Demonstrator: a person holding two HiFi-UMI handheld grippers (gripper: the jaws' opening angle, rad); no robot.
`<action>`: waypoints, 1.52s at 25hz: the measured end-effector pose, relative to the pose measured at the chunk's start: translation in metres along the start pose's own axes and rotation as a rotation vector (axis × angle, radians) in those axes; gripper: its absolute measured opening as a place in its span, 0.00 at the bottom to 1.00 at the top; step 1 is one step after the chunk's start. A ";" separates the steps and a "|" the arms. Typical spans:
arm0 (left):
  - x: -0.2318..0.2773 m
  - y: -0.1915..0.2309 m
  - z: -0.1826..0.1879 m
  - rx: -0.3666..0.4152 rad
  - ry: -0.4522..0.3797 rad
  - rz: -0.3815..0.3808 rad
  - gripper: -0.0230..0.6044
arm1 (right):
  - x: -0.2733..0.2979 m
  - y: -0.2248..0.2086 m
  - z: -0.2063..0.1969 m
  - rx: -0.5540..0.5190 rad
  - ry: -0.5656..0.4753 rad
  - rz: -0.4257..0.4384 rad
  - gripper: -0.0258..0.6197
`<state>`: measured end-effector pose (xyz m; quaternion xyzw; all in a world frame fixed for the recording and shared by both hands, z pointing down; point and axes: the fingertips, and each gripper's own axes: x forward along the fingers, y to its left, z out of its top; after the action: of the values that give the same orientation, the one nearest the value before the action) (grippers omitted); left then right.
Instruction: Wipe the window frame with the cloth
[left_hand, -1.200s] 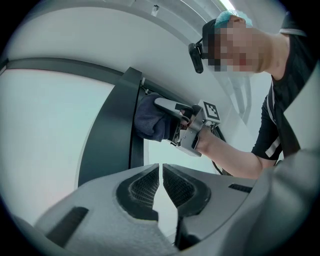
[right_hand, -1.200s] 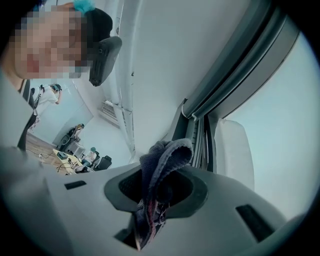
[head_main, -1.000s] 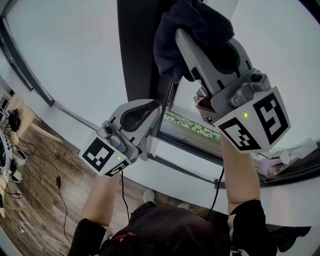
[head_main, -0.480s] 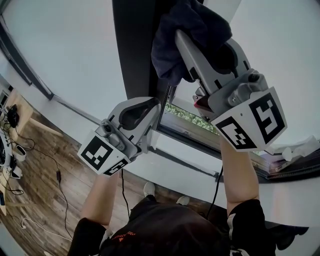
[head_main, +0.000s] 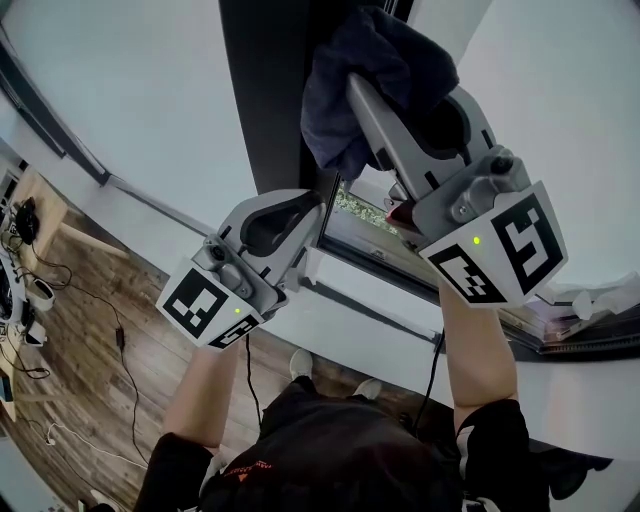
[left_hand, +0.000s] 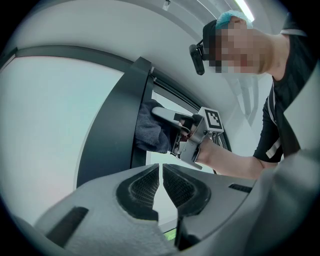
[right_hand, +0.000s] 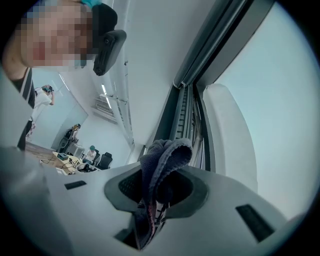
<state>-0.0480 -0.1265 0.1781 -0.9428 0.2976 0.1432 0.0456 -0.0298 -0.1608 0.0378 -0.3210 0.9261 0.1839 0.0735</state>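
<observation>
White wall and pale glass fill the background, and a wooden floor (head_main: 85, 330) lies well below with thin cables (head_main: 120, 345) across it. The cloth (head_main: 365, 85), dark blue and bunched, sits high up against the right edge of the dark upright post of the window frame (head_main: 265, 90). It is clamped in the right gripper (right_hand: 159, 192), whose two jaws press on it from both sides, so that a thick fold stands up out of them and a thinner end hangs down between them. This gripper points upward along the frame, with the person's bare forearm (head_main: 480, 350) under it. The left gripper (left_hand: 161, 186) is lower and just beside the foot of the same post. Its ribbed pads are closed together with only a thin slit between them, and nothing is in this slit. Whether its tip touches the frame, I cannot tell. Between the two grippers a narrow opening at the bottom of the window shows some green plants (head_main: 355, 208) outside.
</observation>
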 end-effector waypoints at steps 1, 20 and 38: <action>0.000 -0.001 -0.001 -0.001 0.002 0.001 0.10 | -0.001 0.000 -0.003 0.005 0.002 0.001 0.17; -0.021 -0.010 -0.032 -0.056 0.058 0.032 0.10 | -0.016 0.016 -0.060 0.070 0.083 -0.007 0.17; -0.032 -0.010 -0.074 -0.121 0.124 0.065 0.10 | -0.030 0.035 -0.130 0.120 0.177 0.002 0.17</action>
<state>-0.0496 -0.1135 0.2586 -0.9407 0.3213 0.1036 -0.0349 -0.0306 -0.1687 0.1760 -0.3301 0.9387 0.0992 0.0104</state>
